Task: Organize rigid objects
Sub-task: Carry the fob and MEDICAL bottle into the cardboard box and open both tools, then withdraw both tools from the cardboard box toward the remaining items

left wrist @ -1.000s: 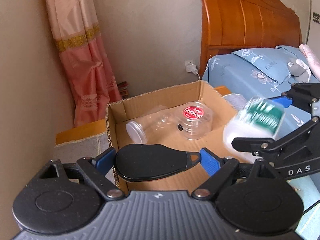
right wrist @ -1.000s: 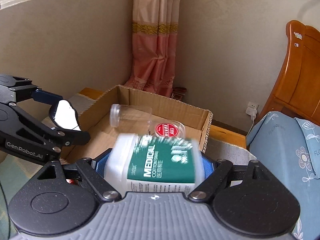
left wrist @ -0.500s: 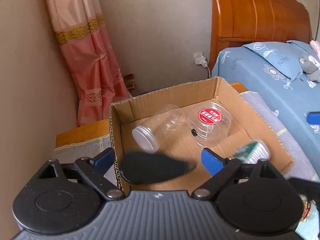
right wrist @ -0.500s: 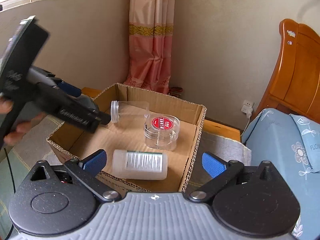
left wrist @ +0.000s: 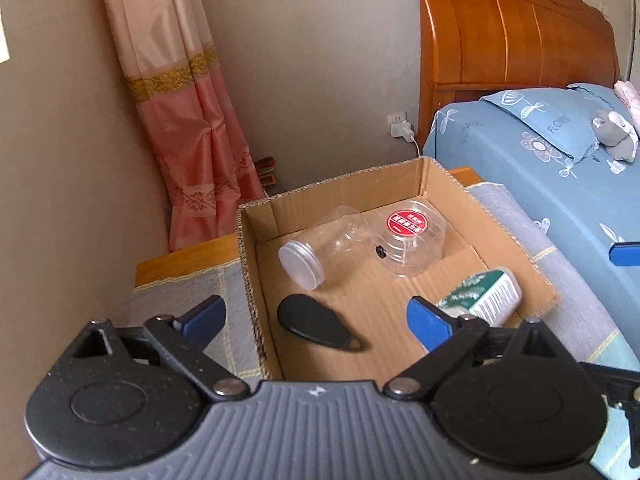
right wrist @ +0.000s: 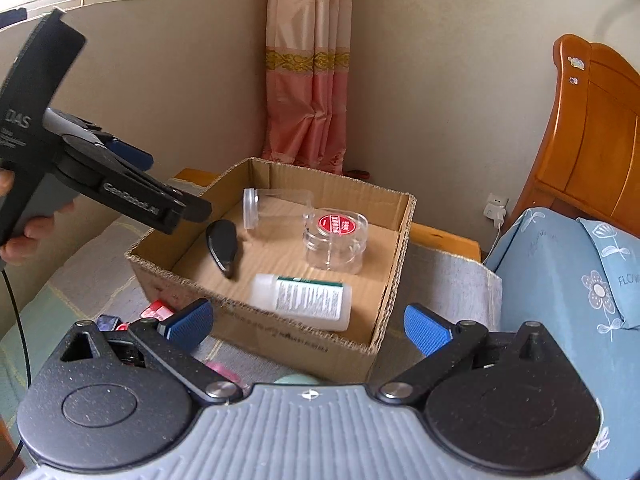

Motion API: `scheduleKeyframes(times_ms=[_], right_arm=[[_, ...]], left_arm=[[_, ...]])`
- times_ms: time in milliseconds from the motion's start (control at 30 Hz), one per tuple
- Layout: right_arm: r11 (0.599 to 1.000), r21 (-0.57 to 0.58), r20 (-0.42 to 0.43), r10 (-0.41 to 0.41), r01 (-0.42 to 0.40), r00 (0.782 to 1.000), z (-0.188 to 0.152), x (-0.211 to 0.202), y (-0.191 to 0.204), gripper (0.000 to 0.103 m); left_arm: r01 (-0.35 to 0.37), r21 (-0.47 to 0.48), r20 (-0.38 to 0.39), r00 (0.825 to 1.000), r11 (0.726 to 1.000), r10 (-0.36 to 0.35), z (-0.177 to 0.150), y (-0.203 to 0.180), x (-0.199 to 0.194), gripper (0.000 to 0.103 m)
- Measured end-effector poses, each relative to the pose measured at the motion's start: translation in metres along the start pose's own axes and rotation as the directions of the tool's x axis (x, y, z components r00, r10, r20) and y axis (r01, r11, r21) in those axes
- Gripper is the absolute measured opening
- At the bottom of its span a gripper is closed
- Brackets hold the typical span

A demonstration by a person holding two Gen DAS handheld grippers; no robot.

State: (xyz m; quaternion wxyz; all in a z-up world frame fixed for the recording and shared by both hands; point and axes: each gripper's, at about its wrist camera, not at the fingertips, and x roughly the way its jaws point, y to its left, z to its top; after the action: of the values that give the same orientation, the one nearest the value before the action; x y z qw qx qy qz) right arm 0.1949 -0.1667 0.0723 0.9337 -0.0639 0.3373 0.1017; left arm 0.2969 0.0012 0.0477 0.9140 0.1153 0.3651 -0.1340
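An open cardboard box [left wrist: 440,184] [right wrist: 400,248] stands on a grey mat. Inside lie a black teardrop-shaped object [left wrist: 316,326] [right wrist: 222,246], a clear jar on its side [left wrist: 316,252] [right wrist: 276,208], a clear round container with a red label [left wrist: 408,240] [right wrist: 336,240] and a white bottle with a green label [left wrist: 484,296] [right wrist: 304,300]. My left gripper [left wrist: 314,318] [right wrist: 172,184] hovers over the box's left corner, its jaws opening with nothing between them. My right gripper [right wrist: 308,325] stands open and empty before the box's near wall.
A bed with blue bedding [left wrist: 540,168] and a wooden headboard [left wrist: 512,40] flanks the box on the right. A pink curtain [right wrist: 308,112] hangs behind. Small colourful items [right wrist: 156,312] lie on the mat in front of the box. A hand [right wrist: 24,240] holds the left gripper.
The white bottle left my right gripper and now lies in the box. The black object dropped from my left gripper into the box. Both jaws opened wide and the right gripper drew back.
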Motion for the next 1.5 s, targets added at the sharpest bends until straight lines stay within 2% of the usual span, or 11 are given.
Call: scheduleKeyframes(times_ms=[200,367,633,833,967,1067,1100,1133,1167,1367,1500], right_arm=[[1.0,0.015,0.013,-0.005,0.005,1.0,-0.024,-0.015,0.009,0.103],[0.997,0.075,0.014,-0.018,0.017,1.0,-0.056,-0.024,0.011,0.103],[0.989,0.132,0.013,-0.063,0.061,0.998,-0.102,-0.038,0.02,0.103],[0.984,0.166,0.007,-0.072,0.07,0.997,-0.115,-0.041,0.021,0.103],[0.981,0.179,-0.006,-0.073,0.072,0.997,-0.12,-0.038,0.023,0.103],[0.979,0.191,-0.017,-0.067,0.069,0.998,-0.122,-0.034,0.022,0.103],[0.979,0.194,-0.02,-0.066,0.068,0.998,-0.122,-0.033,0.022,0.103],[0.979,0.194,-0.022,-0.063,0.066,0.998,-0.122,-0.033,0.023,0.103],[0.979,0.194,-0.022,-0.063,0.066,0.998,-0.123,-0.033,0.023,0.103],[0.98,0.187,-0.019,-0.069,0.072,0.997,-0.122,-0.035,0.022,0.103],[0.979,0.187,-0.034,-0.076,0.081,0.997,-0.124,-0.03,0.021,0.103]], left_arm=[[-0.009,-0.017,0.006,1.0,1.0,0.009,-0.025,0.002,-0.024,0.097],[-0.016,-0.038,0.004,1.0,0.999,0.016,-0.055,0.002,-0.032,0.097],[-0.039,-0.08,-0.064,0.997,0.996,0.034,-0.109,0.0,-0.01,0.097],[-0.074,-0.116,-0.089,0.994,0.99,0.063,-0.137,0.001,0.0,0.097],[-0.051,-0.155,-0.074,0.996,0.987,0.04,-0.145,0.006,0.001,0.096],[-0.025,-0.164,-0.079,0.997,0.986,0.012,-0.147,0.006,0.006,0.084],[-0.018,-0.166,-0.088,0.996,0.986,0.003,-0.148,0.006,0.008,0.077],[-0.007,-0.171,-0.094,0.996,0.985,-0.01,-0.15,0.006,0.011,0.066],[0.009,-0.179,-0.104,0.994,0.984,-0.028,-0.151,0.006,0.013,0.062],[-0.003,-0.172,-0.097,0.995,0.985,-0.013,-0.16,0.003,0.008,0.061],[0.015,-0.156,-0.101,0.994,0.988,-0.031,-0.168,-0.001,-0.003,0.061]])
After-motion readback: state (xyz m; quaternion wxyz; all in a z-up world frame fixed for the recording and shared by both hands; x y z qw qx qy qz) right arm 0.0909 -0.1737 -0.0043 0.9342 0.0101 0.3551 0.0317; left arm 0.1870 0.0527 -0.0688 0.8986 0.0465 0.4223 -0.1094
